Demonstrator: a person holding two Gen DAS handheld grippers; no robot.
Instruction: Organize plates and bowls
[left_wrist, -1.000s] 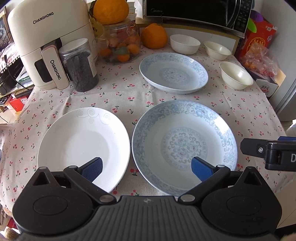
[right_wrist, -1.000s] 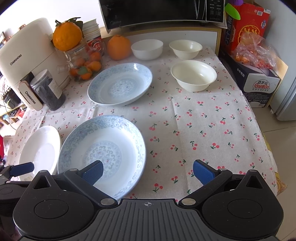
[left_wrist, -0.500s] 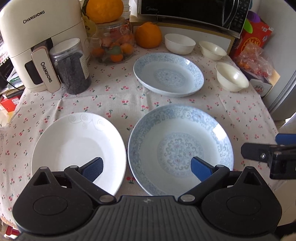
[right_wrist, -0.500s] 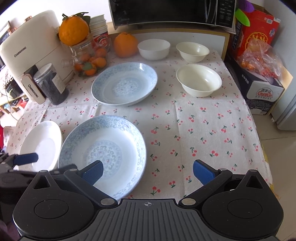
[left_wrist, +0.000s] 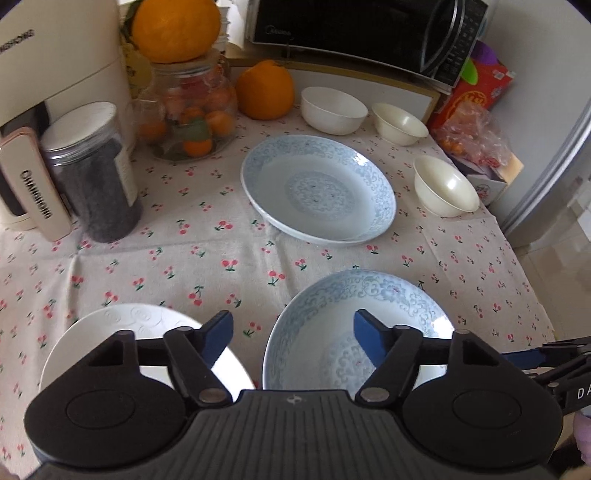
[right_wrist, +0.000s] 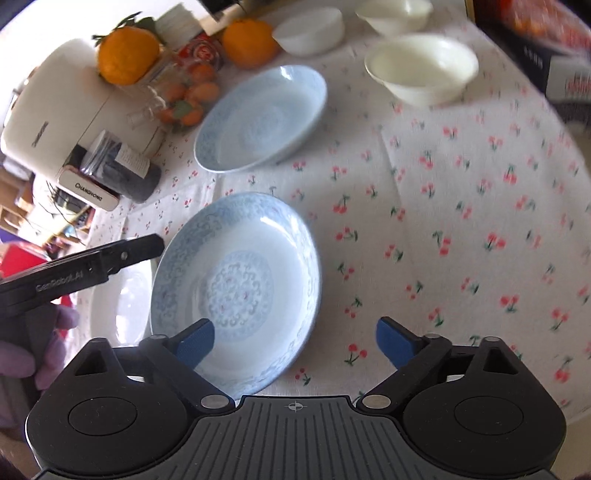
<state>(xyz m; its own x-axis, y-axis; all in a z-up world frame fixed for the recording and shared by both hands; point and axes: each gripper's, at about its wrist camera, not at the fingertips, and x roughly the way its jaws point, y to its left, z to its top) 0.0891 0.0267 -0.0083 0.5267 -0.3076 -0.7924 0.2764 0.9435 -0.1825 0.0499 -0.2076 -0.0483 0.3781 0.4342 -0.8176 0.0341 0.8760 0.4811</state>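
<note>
Both grippers are hanging low over the cherry-print tablecloth (left_wrist: 229, 243). The left gripper (left_wrist: 291, 334) is narrowing its jaws over the gap between the white plate (left_wrist: 110, 328) and the near blue-patterned plate (right_wrist: 255, 258), gripping nothing. The right gripper (right_wrist: 295, 341) is closing slightly (still wide), straddling that plate's right rim without touching. A second blue plate (left_wrist: 317, 188) and three white bowls (left_wrist: 443, 190) are sitting farther back.

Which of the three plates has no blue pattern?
The plain white plate, nearest the left edge of the table. The near blue plate and the far blue plate both carry blue scrollwork.
</note>
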